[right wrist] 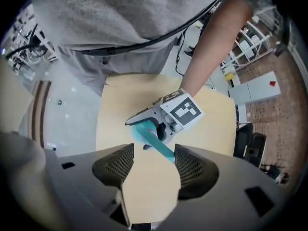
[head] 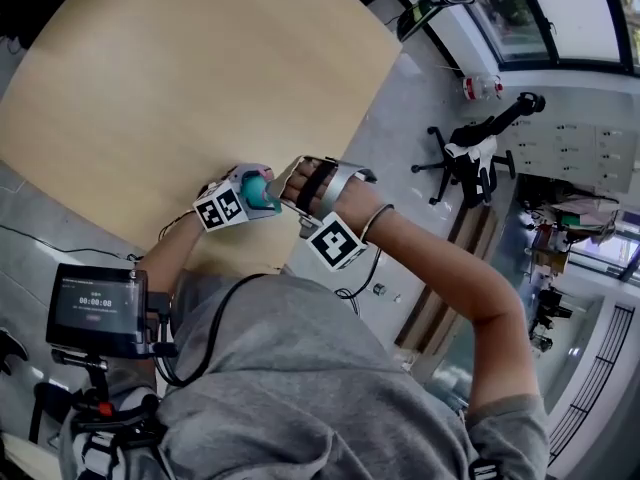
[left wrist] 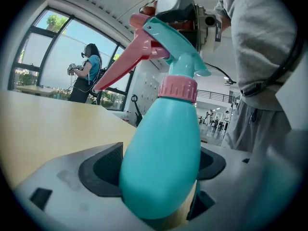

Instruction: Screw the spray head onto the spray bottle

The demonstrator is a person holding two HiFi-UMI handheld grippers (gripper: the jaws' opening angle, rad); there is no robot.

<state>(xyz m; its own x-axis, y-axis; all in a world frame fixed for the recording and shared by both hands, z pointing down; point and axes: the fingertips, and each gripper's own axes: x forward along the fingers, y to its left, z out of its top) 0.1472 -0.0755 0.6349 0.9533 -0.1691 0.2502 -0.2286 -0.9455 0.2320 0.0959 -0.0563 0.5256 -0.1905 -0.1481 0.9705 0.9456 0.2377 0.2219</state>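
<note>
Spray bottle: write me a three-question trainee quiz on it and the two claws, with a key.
1. True or false: the left claw is closed on the body of the bottle.
2. Pick one: the collar between the bottle and the head is A) pink, B) white, C) black.
3. Fill in: the right claw has its jaws ____ (open or shut).

Key: 1 true; 2 A; 3 open.
</note>
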